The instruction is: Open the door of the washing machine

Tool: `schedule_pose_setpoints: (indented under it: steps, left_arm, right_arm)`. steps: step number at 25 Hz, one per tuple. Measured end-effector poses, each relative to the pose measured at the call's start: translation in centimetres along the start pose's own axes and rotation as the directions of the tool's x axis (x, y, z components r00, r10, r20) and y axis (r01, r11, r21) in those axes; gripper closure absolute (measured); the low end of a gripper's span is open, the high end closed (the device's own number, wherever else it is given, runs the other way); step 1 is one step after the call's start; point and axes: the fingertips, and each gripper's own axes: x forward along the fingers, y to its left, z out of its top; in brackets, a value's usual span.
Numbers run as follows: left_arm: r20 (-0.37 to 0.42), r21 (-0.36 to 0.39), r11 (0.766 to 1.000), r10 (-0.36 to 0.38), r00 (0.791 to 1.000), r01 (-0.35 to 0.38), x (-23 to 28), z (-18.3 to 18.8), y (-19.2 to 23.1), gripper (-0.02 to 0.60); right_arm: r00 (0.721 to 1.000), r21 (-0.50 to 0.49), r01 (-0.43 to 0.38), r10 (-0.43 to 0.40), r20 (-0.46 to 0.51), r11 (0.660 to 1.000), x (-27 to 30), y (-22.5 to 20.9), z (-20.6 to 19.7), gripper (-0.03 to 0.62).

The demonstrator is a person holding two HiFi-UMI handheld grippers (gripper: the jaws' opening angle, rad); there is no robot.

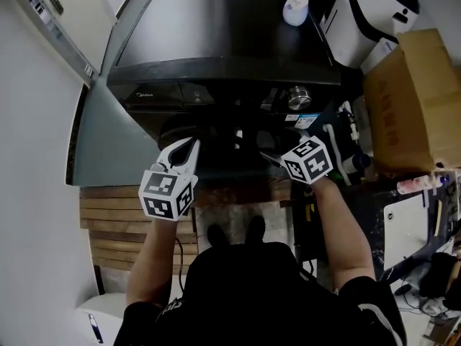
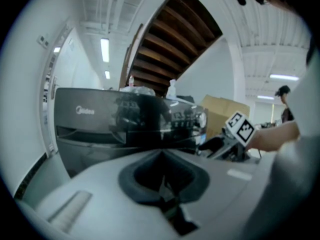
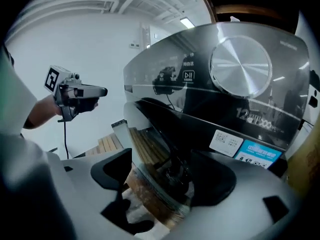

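A dark front-loading washing machine (image 1: 216, 42) stands in front of me, with its round door (image 1: 216, 146) low on the front. My right gripper (image 1: 268, 156) is at the door's right side. In the right gripper view its jaws (image 3: 167, 184) stand wide open, with the door's dark rim and glass (image 3: 160, 149) running between them and the pads not pressing. The silver control knob (image 3: 241, 66) is above. My left gripper (image 1: 186, 150) is shut and holds nothing, hanging in front of the door's left part; its closed fingertips (image 2: 165, 191) point at the machine front (image 2: 100, 119).
A white spray bottle (image 1: 295, 6) stands on the machine's top. A cardboard box (image 1: 410, 99) and a white appliance (image 1: 374, 13) crowd the right side. Wooden slats (image 1: 108, 222) cover the floor at the left, and my shoes (image 1: 234, 233) are just below the door.
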Motion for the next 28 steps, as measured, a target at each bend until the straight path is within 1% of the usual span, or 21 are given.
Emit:
schedule_pose_setpoints:
  steps: [4, 7, 12, 14, 16, 18, 20, 23, 26, 28]
  left_arm:
    - [-0.012, -0.007, 1.000, 0.007, 1.000, -0.007, 0.7, -0.2, -0.1, 0.574]
    - [-0.023, -0.015, 1.000, 0.016, 1.000, -0.016, 0.9, -0.6, 0.0, 0.574]
    - [-0.037, -0.030, 0.999, 0.030, 0.999, -0.031, 1.4, -1.2, 0.3, 0.572]
    - [-0.042, -0.033, 0.999, 0.034, 0.999, -0.035, 1.4, -1.4, 0.3, 0.574]
    - [-0.044, -0.036, 0.999, 0.039, 0.998, -0.041, 1.3, -1.5, 0.4, 0.574]
    - [-0.044, -0.038, 0.998, 0.043, 0.998, -0.045, 1.2, -1.5, 0.5, 0.574]
    - [-0.045, -0.037, 0.998, 0.044, 0.998, -0.046, 1.2, -1.5, 0.6, 0.574]
    - [-0.049, -0.041, 0.998, 0.044, 0.998, -0.046, 1.1, -1.8, 0.8, 0.574]
    - [-0.053, -0.048, 0.998, 0.042, 0.998, -0.044, 1.0, -2.2, 1.0, 0.572]
    - [-0.058, -0.052, 0.998, 0.035, 0.998, -0.038, 1.1, -2.6, 1.0, 0.574]
  right_arm:
    - [0.999, -0.017, 0.008, -0.008, -0.041, 1.000, 1.0, -1.4, -1.6, 0.292]
    - [0.999, -0.042, 0.015, -0.017, -0.047, 0.999, 1.6, -1.9, -2.0, 0.330]
    - [0.997, -0.154, 0.018, -0.030, -0.077, 0.988, 2.5, -2.4, -2.2, 0.375]
    - [0.995, -0.182, 0.005, -0.022, -0.094, 0.983, 2.6, -2.5, -2.3, 0.394]
    - [0.992, -0.175, -0.028, 0.005, -0.127, 0.984, 2.6, -2.6, -2.8, 0.396]
    - [0.988, -0.144, -0.046, 0.024, -0.152, 0.989, 2.7, -3.1, -3.4, 0.390]
    - [0.989, -0.138, -0.035, 0.014, -0.149, 0.990, 2.9, -3.5, -3.9, 0.391]
    - [0.990, -0.175, 0.000, -0.024, -0.138, 0.985, 3.2, -3.7, -4.1, 0.395]
    - [0.991, -0.210, 0.019, -0.046, -0.123, 0.978, 3.4, -3.8, -4.0, 0.432]
    - [0.992, -0.228, 0.024, -0.052, -0.117, 0.973, 3.4, -3.8, -4.0, 0.439]
